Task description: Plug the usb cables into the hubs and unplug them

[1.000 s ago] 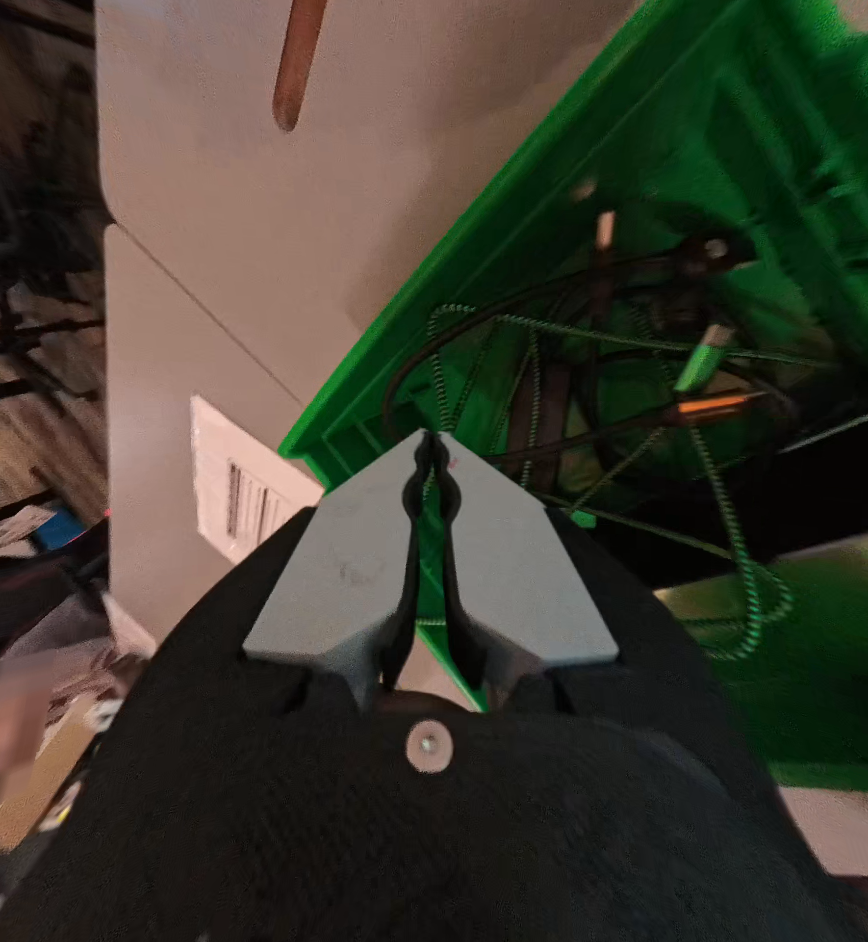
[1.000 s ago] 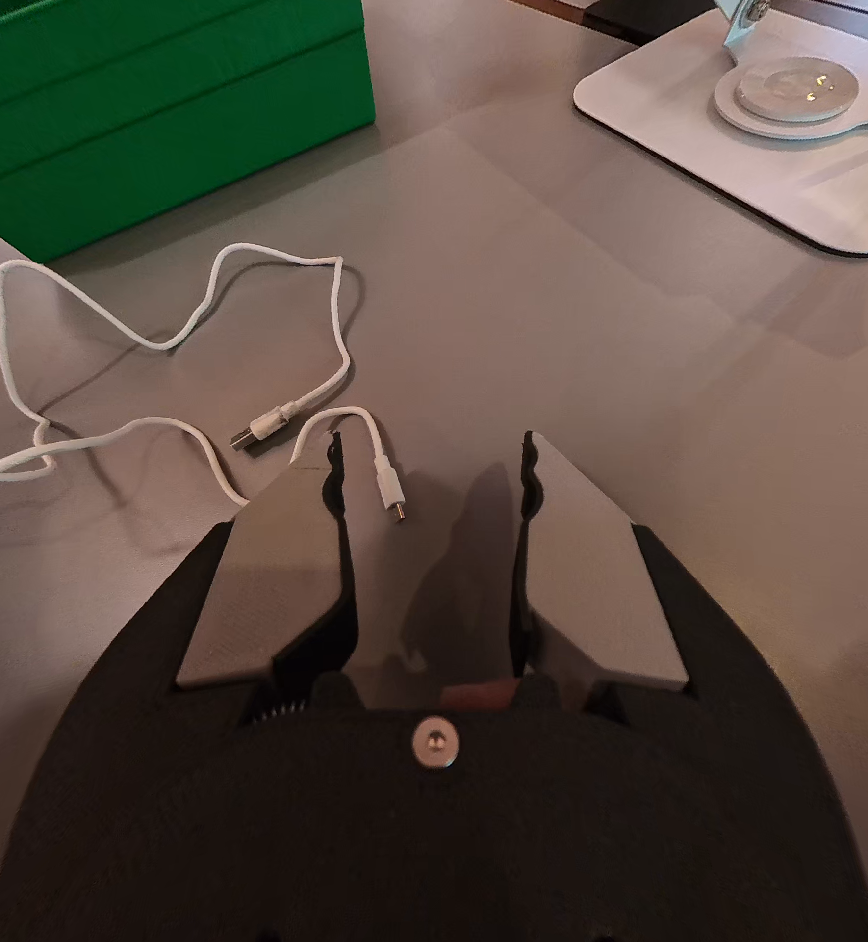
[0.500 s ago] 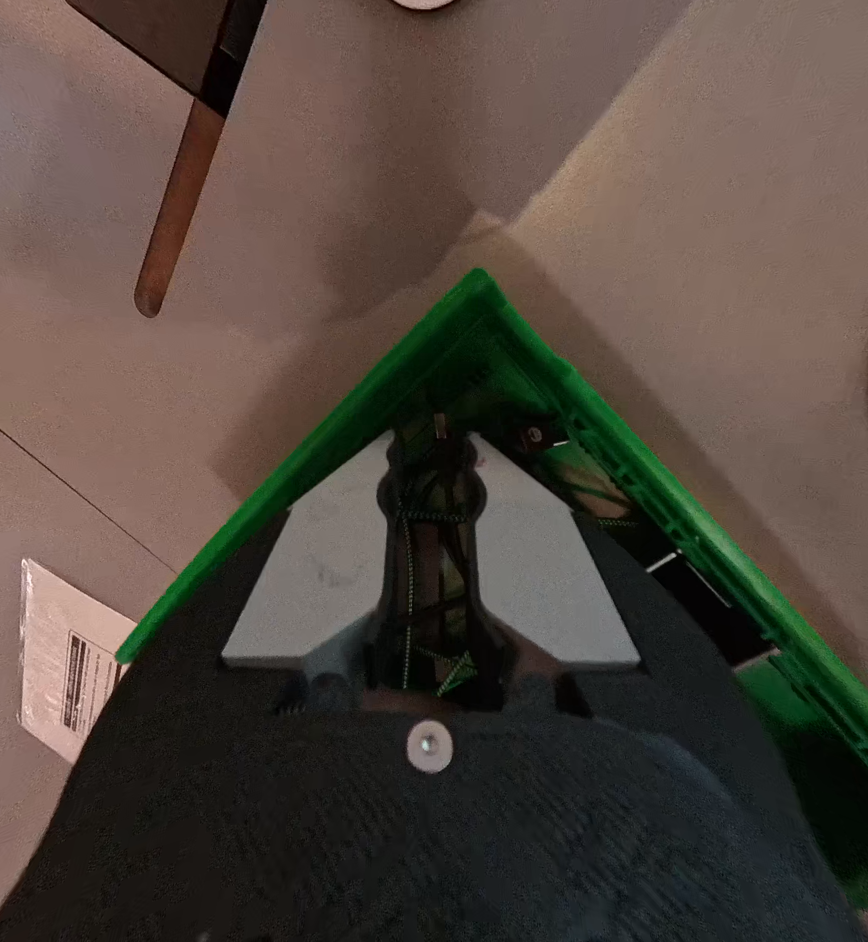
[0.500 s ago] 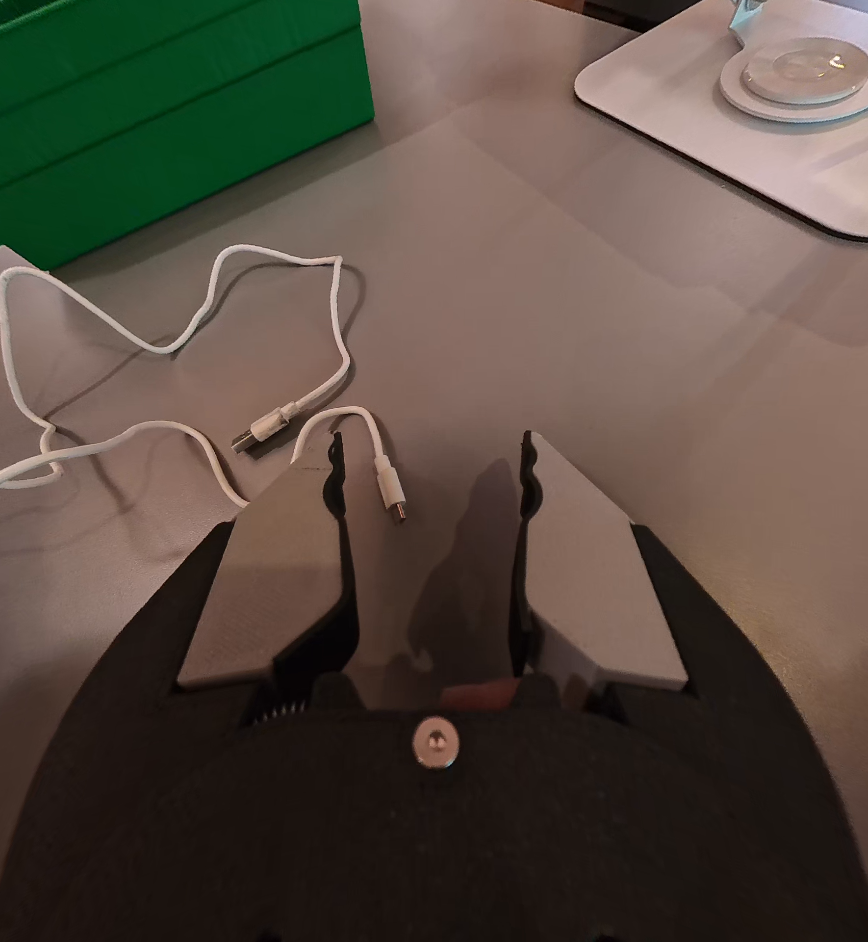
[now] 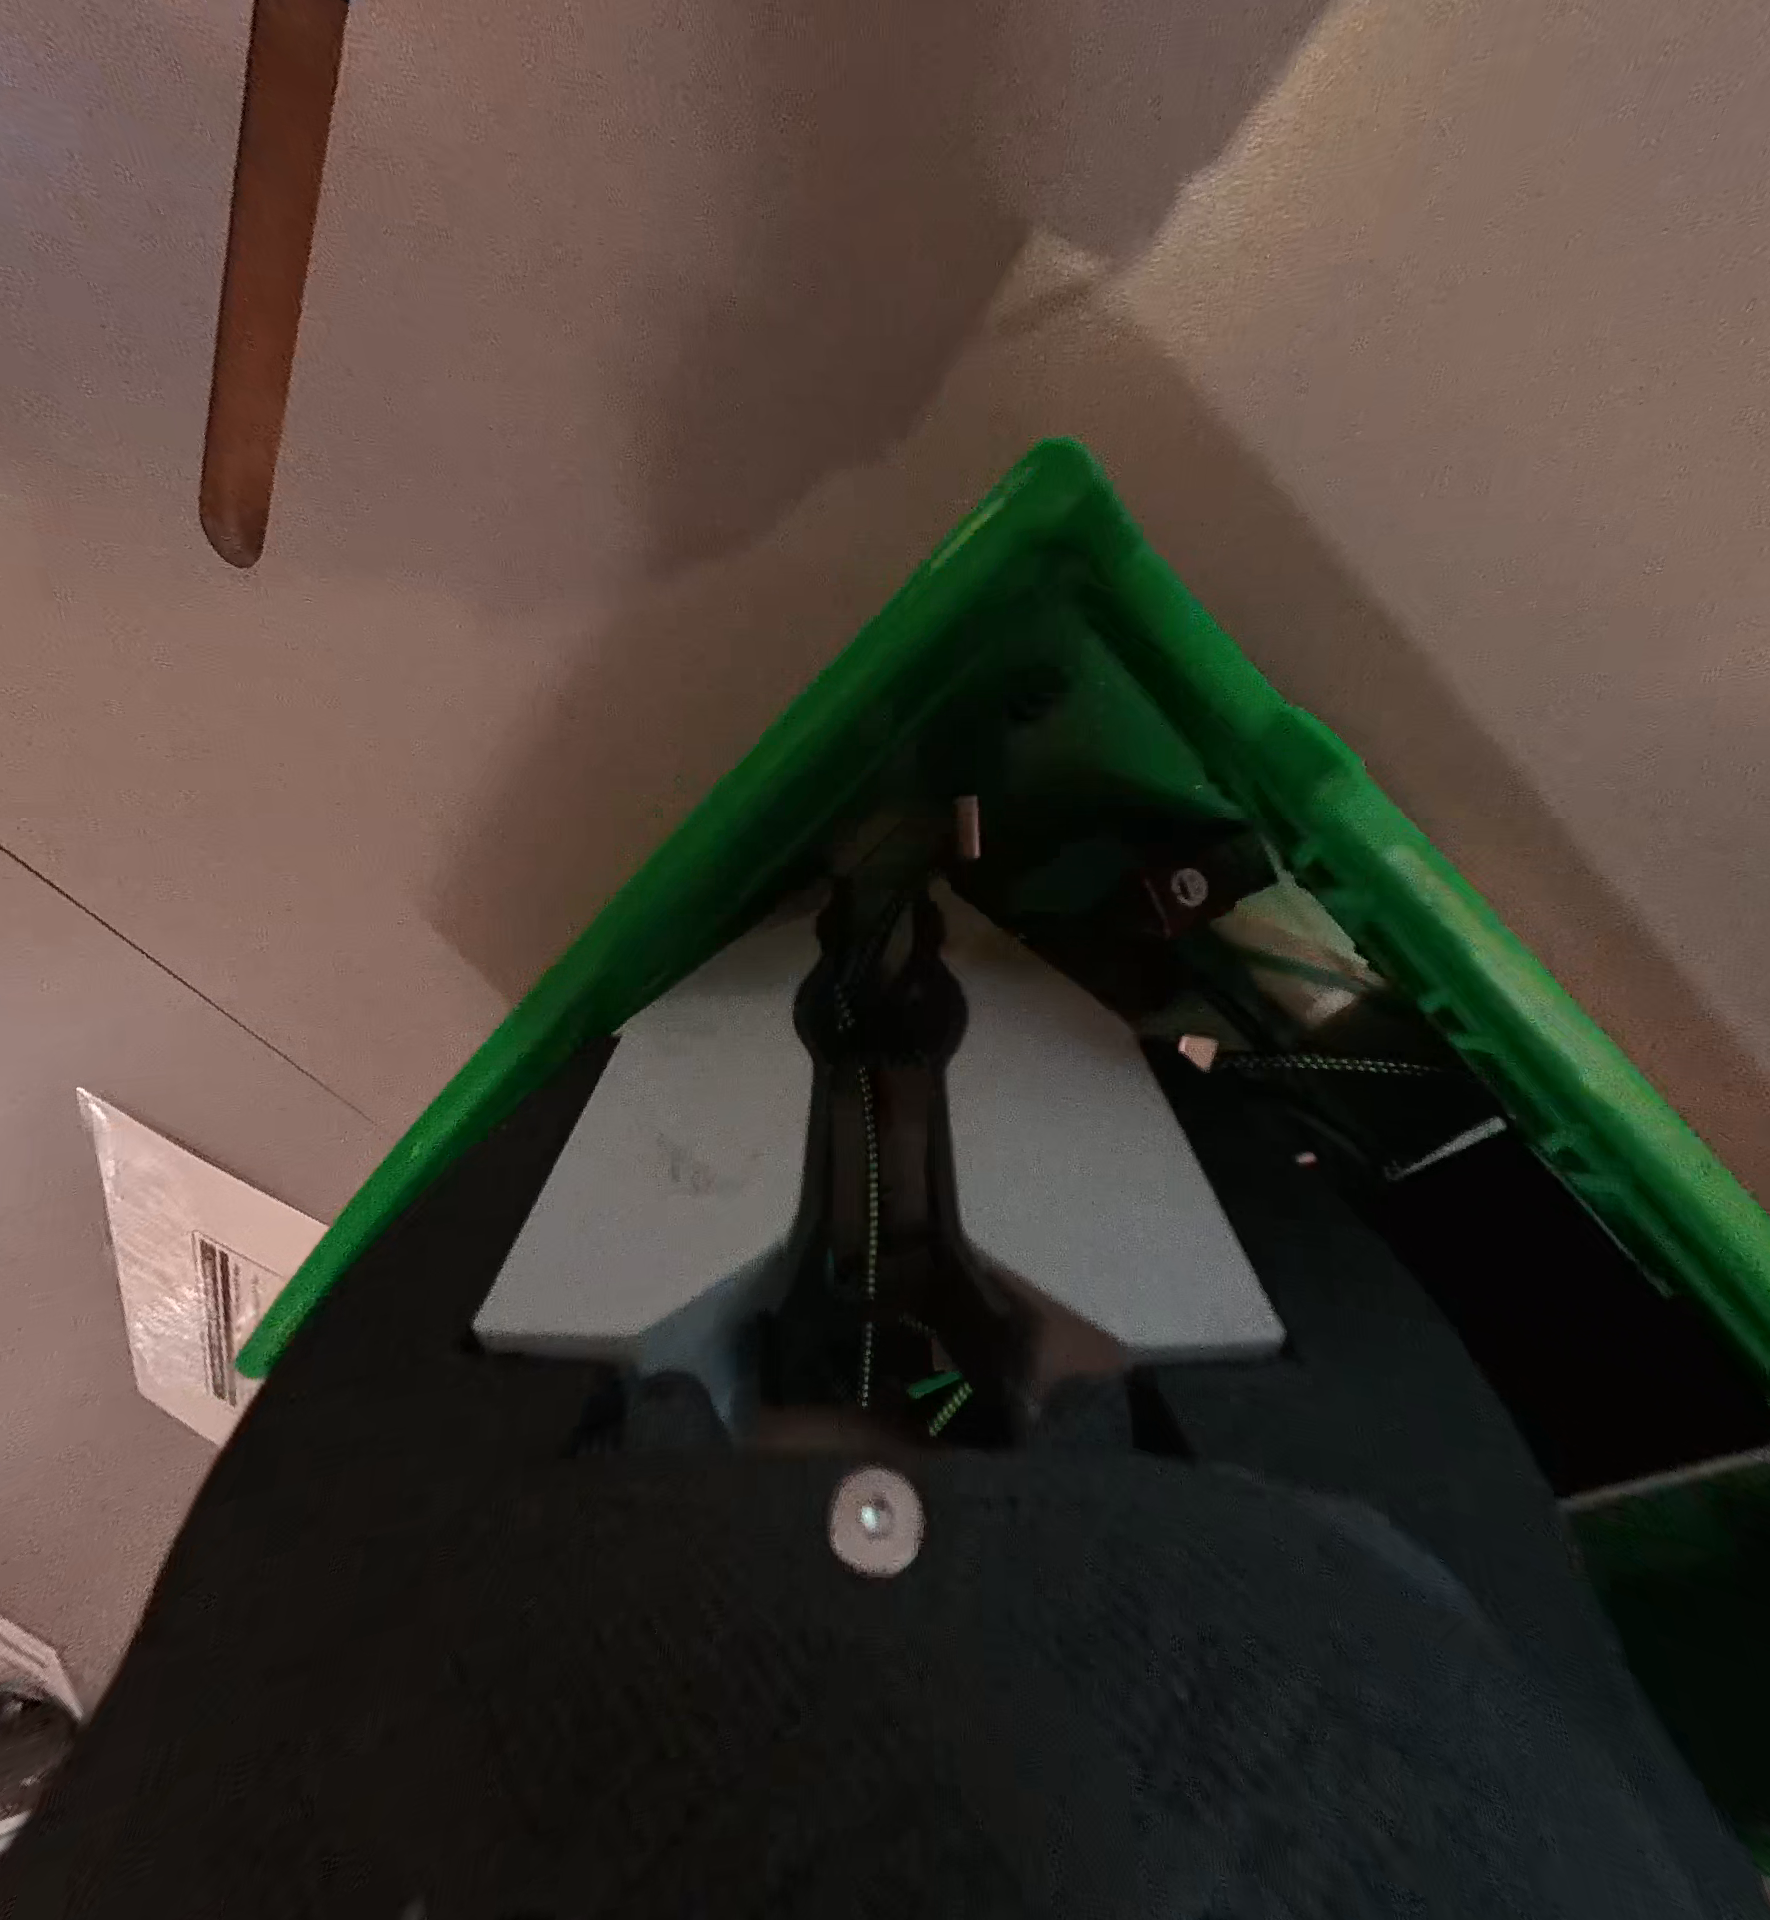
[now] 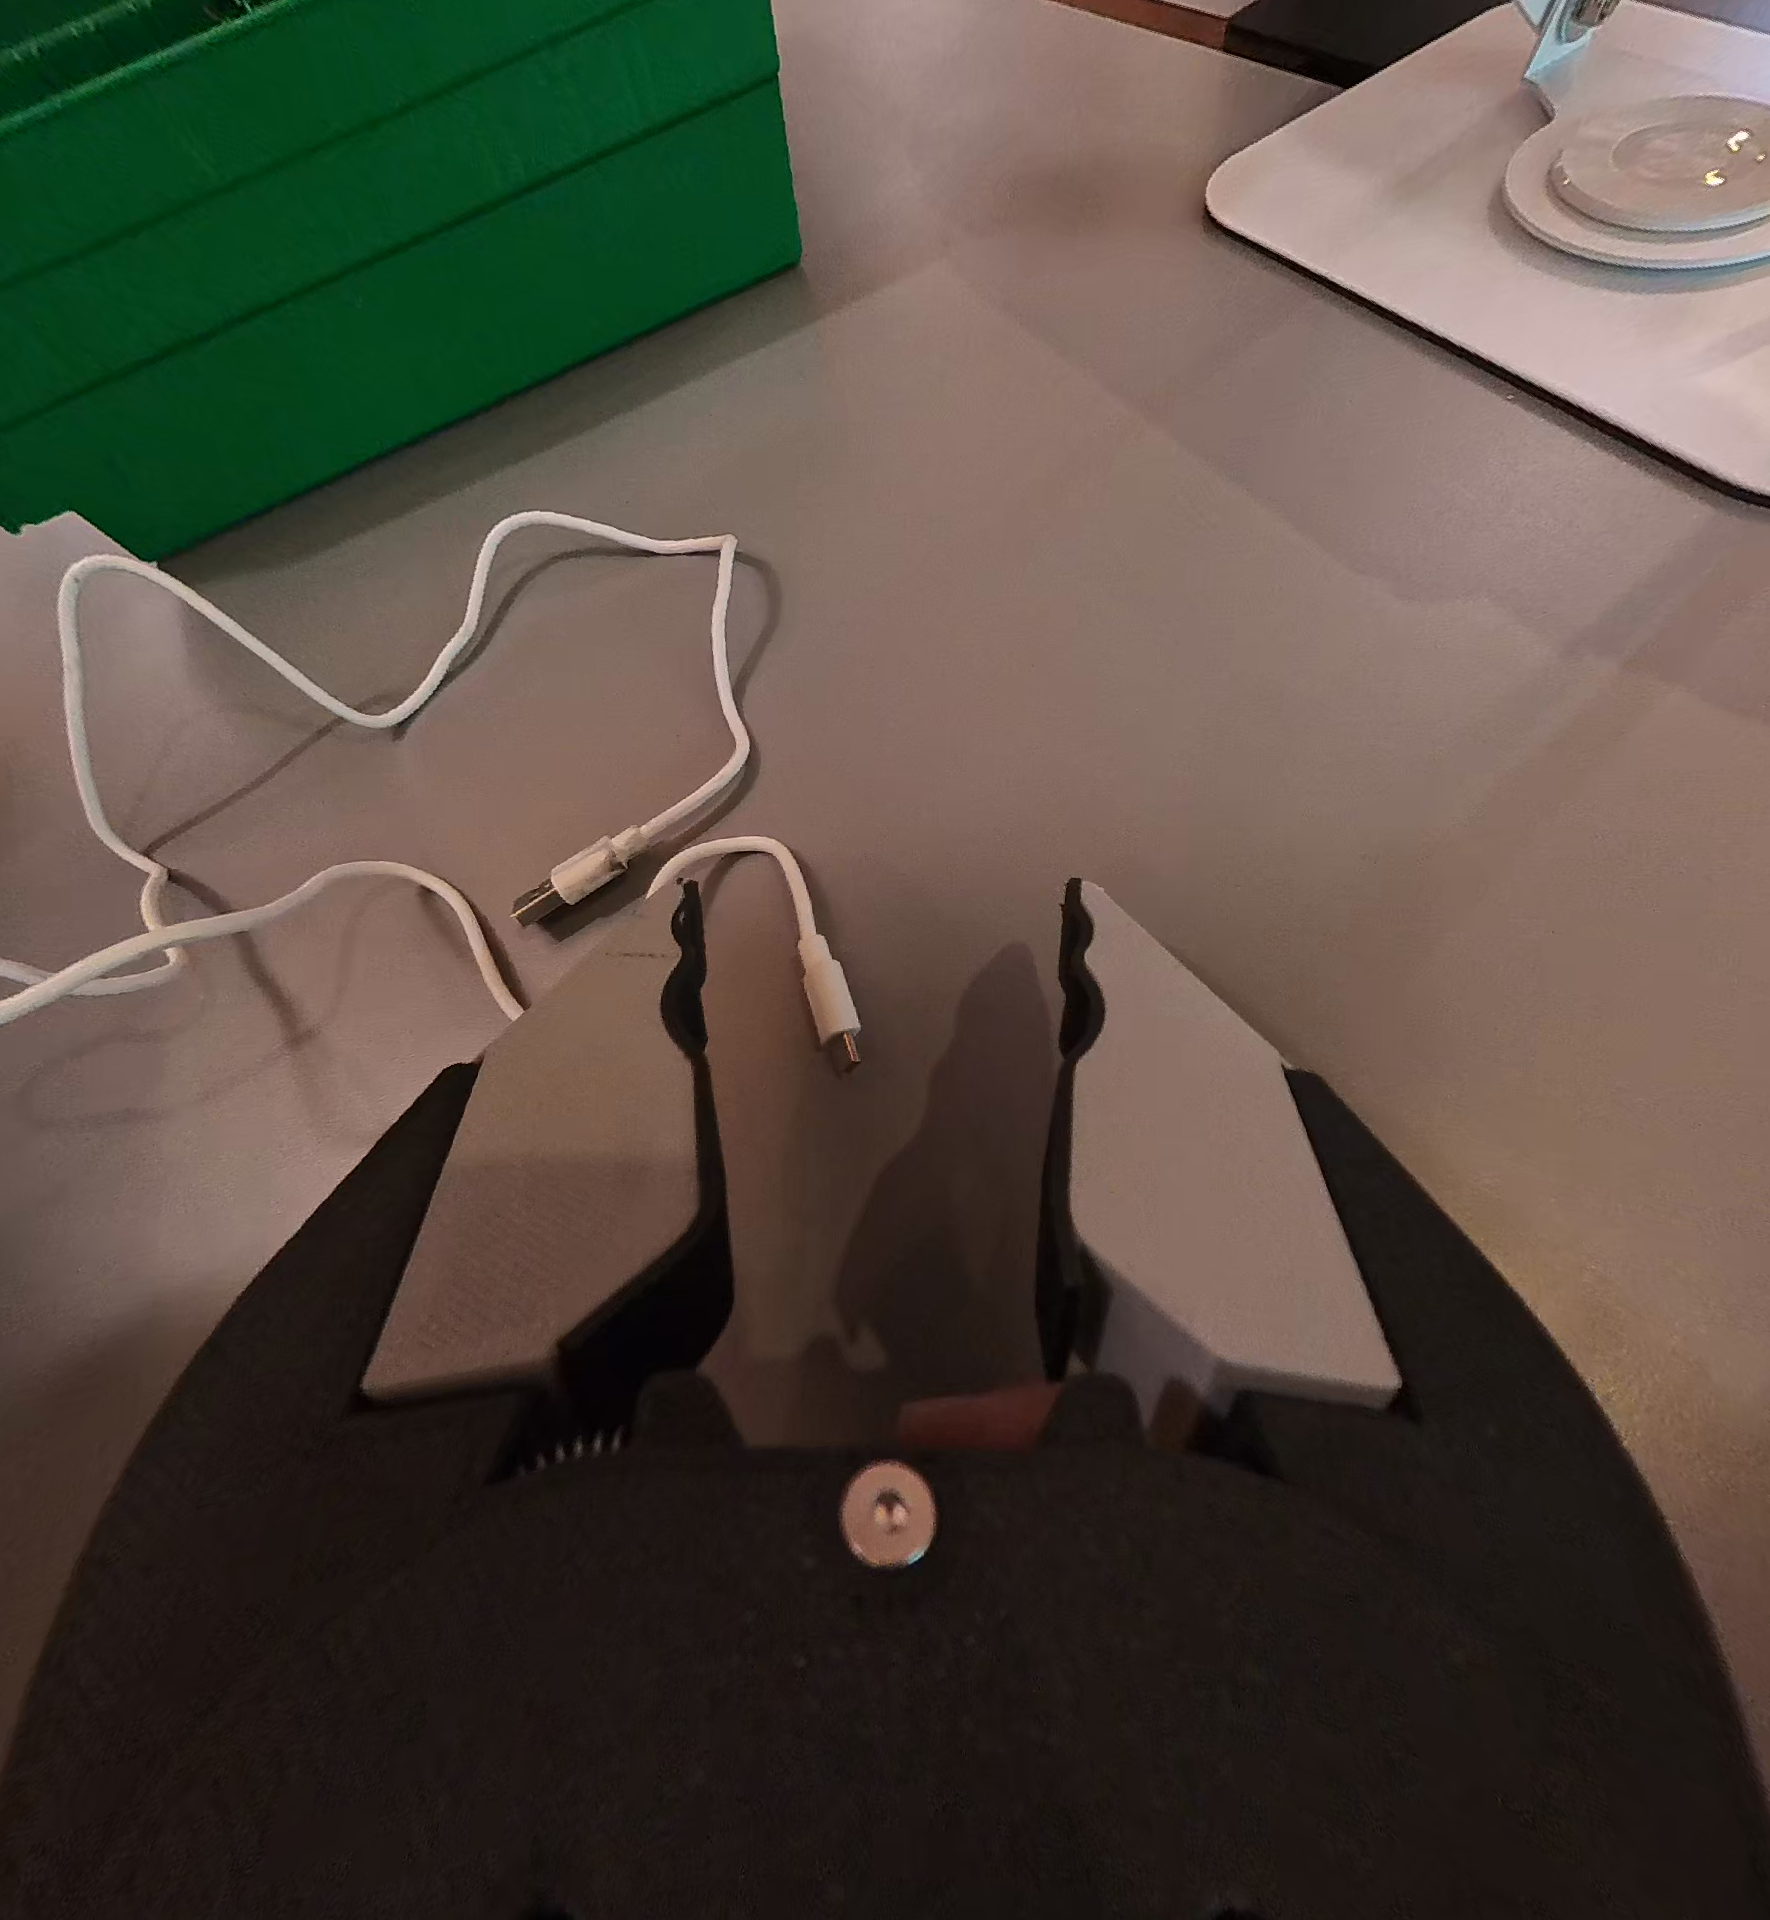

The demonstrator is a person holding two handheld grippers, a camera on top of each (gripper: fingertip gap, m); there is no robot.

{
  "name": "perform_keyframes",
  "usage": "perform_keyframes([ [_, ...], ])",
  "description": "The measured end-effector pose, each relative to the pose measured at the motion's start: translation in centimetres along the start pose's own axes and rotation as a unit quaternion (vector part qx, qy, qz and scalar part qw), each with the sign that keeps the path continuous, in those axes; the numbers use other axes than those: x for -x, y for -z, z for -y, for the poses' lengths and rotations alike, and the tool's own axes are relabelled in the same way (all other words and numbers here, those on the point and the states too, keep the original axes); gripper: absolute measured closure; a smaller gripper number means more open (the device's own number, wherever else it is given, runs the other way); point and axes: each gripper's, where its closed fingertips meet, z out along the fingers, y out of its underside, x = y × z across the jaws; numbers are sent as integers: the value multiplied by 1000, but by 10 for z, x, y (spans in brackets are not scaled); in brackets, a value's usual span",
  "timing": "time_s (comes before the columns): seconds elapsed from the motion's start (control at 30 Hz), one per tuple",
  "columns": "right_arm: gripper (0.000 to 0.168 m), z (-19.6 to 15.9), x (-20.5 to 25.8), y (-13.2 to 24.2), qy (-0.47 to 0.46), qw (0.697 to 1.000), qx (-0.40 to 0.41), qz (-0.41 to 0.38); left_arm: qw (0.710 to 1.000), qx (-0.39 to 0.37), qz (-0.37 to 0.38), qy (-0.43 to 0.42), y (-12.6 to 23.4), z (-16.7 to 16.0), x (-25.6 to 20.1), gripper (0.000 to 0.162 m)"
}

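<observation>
In the left wrist view my left gripper [image 5: 881, 925] reaches down into a corner of the green bin [image 5: 756, 831]. Its jaws stand a narrow gap apart, closed on a strand of green-black braided cable [image 5: 866, 1143] that runs between them. More cables and plugs lie in the bin, among them a small metal plug [image 5: 965, 826] and a black connector [image 5: 1187, 885]. In the right wrist view my right gripper [image 6: 876, 904] is open and empty just above the grey table. A white USB cable [image 6: 725, 665] lies there, its small plug [image 6: 829, 997] between the fingers and its USB-A plug [image 6: 561, 896] just left.
The green bin [image 6: 361, 260] stands at the table's far left in the right wrist view. A white monitor stand base [image 6: 1546, 260] sits at the far right. Past the bin, the left wrist view shows a brown furniture leg [image 5: 257, 312] and a white labelled sheet [image 5: 174, 1226] on the floor. The grippers' ends are close to 35 cm from one another. About 25 cm separates my right fingertips from the white monitor stand base [image 6: 1546, 260].
My left gripper has dropped from above the bin into its corner, and its jaws have parted slightly around the braided cable. The right gripper has barely moved and stays open.
</observation>
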Motion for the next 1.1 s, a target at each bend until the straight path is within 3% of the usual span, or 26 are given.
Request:
perform_keyframes([
  [0.03, 101, 0, 0, 0, 0, 1000, -1, 0, 1000, 2, -10, 2, 2, -1, 0, 150],
  [0.47, 102, 0, 2, 0, 0, 1000, 0, 4, 999, -8, -44, 10, 7, -4, -2, 137],
  [0.93, 102, 0, 4, -1, 2, 1000, 0, 8, 999, -5, -49, 0, 10, -2, -9, 135],
  [1.1, 102, 1, 5, 0, 3, 1000, -1, 8, 999, 13, -48, 4, -1, -3, -11, 142],
])
